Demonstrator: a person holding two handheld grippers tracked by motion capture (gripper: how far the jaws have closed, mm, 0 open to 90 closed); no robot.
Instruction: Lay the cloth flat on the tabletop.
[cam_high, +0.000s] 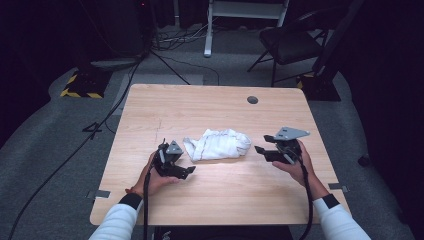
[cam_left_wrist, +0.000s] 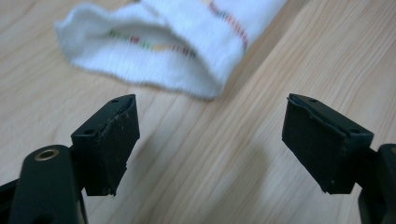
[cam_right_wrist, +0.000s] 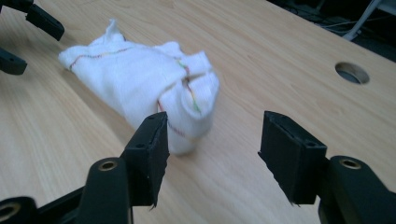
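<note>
the left gripper (cam_high: 181, 167) and right gripper (cam_high: 265, 152) hover low over the bench (cam_high: 165, 107), jaws wide with nothing between them, flanking the crumpled white cloth (cam_high: 218, 144) lying mid-bench. the risk, as i judge it: a bite on a loose outer fold alone could drag or unravel the bundle rather than lift it, or scrape the wood beneath.

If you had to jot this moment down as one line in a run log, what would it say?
white socks: bundled mid-table, untouched | left gripper: open, empty, beside bundle | right gripper: open, empty, facing bundle | table: wood
</note>
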